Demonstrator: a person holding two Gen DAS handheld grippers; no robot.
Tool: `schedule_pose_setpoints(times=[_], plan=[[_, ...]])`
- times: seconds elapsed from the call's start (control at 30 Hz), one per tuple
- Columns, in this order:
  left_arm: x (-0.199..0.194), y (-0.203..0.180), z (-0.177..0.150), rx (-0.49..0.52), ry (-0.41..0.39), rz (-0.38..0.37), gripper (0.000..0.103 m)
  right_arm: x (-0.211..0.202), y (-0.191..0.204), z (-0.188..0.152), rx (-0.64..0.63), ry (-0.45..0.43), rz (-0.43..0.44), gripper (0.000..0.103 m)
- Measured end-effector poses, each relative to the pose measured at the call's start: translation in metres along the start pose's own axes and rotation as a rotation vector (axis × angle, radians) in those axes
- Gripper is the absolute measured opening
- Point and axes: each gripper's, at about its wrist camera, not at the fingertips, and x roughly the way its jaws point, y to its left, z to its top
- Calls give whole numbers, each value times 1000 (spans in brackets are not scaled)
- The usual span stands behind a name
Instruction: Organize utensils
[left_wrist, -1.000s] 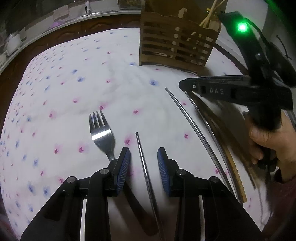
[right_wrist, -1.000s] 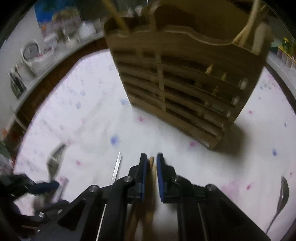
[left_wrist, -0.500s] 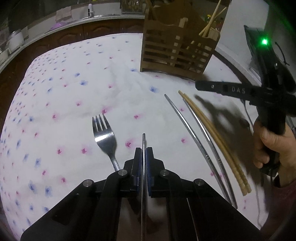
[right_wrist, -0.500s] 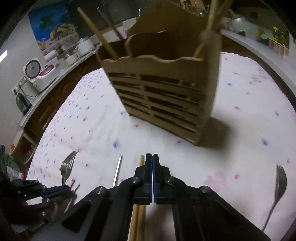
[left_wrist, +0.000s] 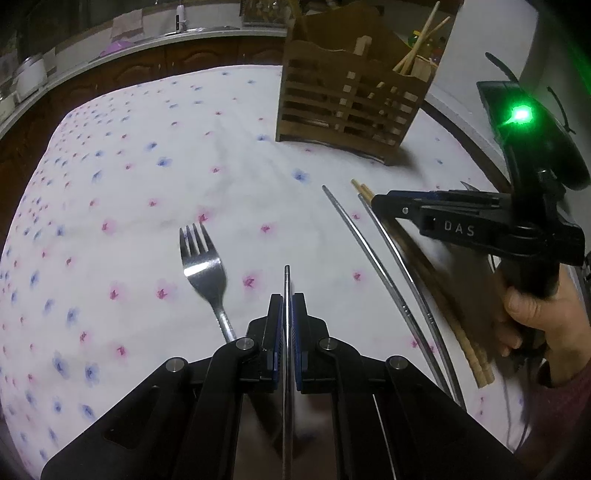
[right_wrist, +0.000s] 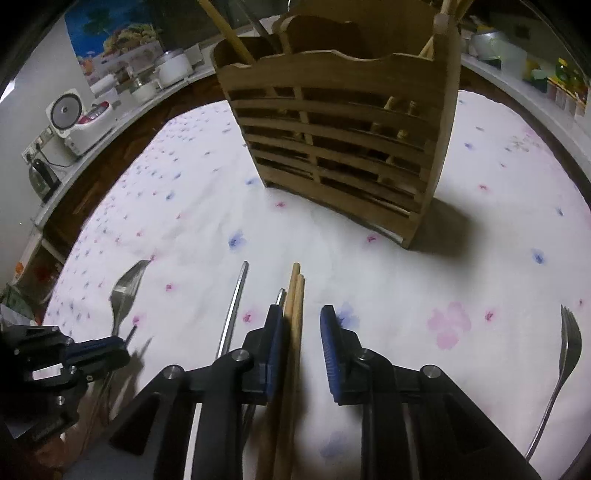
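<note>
We see a thin metal chopstick (left_wrist: 286, 280) pinched in the left gripper (left_wrist: 287, 306). The two blue pads are squeezed tight on it, one on each side. The chopstick's tip pokes out in front of the pads, over the white cloth with little pink and blue flowers (left_wrist: 140, 192) that covers the tabletop.

Just left of that gripper lies a shiny fork (left_wrist: 203, 266), with its prongs pointing away from us.

In the right wrist view we see the right gripper (right_wrist: 302, 332). Its jaws are opening, and there is a small gap now. A pair of wooden chopsticks (right_wrist: 295, 295) lies between the jaws, close to the left pad (right_wrist: 275, 343). The right pad (right_wrist: 328, 343) is clear of the sticks. The sticks lie flat on the cloth. Two more metal chopsticks lie next to them: one (right_wrist: 233, 306) a bit to the left, and another (right_wrist: 281, 295) with its tip peeking out right by the left pad.

In the left wrist view a hand (left_wrist: 532, 321) holds the black handle of the right gripper, and a green light (left_wrist: 521, 114) glows on top of it.

Farther back stands a wooden holder (right_wrist: 332, 122) with slats. Some sticks already stand inside it. Another fork (right_wrist: 565, 350) lies far off to the right on the cloth. Behind the tabletop we can see a rice cooker (right_wrist: 79, 118) and some pots on a long counter.
</note>
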Motion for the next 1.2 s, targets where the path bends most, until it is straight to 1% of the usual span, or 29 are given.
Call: schedule_pose_setpoints(times=[0.17,0.2,0.23,0.3,0.37,0.43,0.6,0.67,0.73,0.77,0.8,0.9,0.97,1.03,1.1,1.13,1.2], plan=[[11,1,0,-4,38,-10,4,6,4,8,-25,18,-27,20],[12,1,0,-2,37,-10,4,7,2,12,-15,24,-19,20],[12,0,1,-1,38,-10,4,6,-3,13,17,25,22,23],[13,2,2,-5,45,-20,4,-1,-8,11,53,-3,93,22],[14,3,2,-9,44,-25,4,-4,-9,8,43,-3,46,23],[15,2,4,-7,44,-21,4,2,-7,5,23,27,43,23],[16,0,4,6,46,-14,4,3,2,3,-30,23,1,22],[16,2,4,2,47,-23,5,1,-4,3,-9,21,15,18],[16,3,5,-1,47,-30,5,-2,-14,1,34,15,55,18],[17,4,5,-2,46,-30,5,-1,-12,1,45,15,70,17],[17,3,5,-1,45,-29,5,-1,-14,-1,55,12,82,15],[18,1,6,8,46,-21,5,-3,-11,-2,45,7,61,14],[18,1,7,7,46,-23,5,-6,-13,-1,58,-10,69,15],[18,2,7,5,47,-28,5,-14,-5,-1,36,-43,76,15],[18,2,7,6,48,-26,5,-17,3,1,10,-52,84,15],[18,1,8,11,50,-23,5,-14,8,2,-4,-38,89,15],[19,1,9,12,52,-23,5,-4,14,4,-28,3,59,15]])
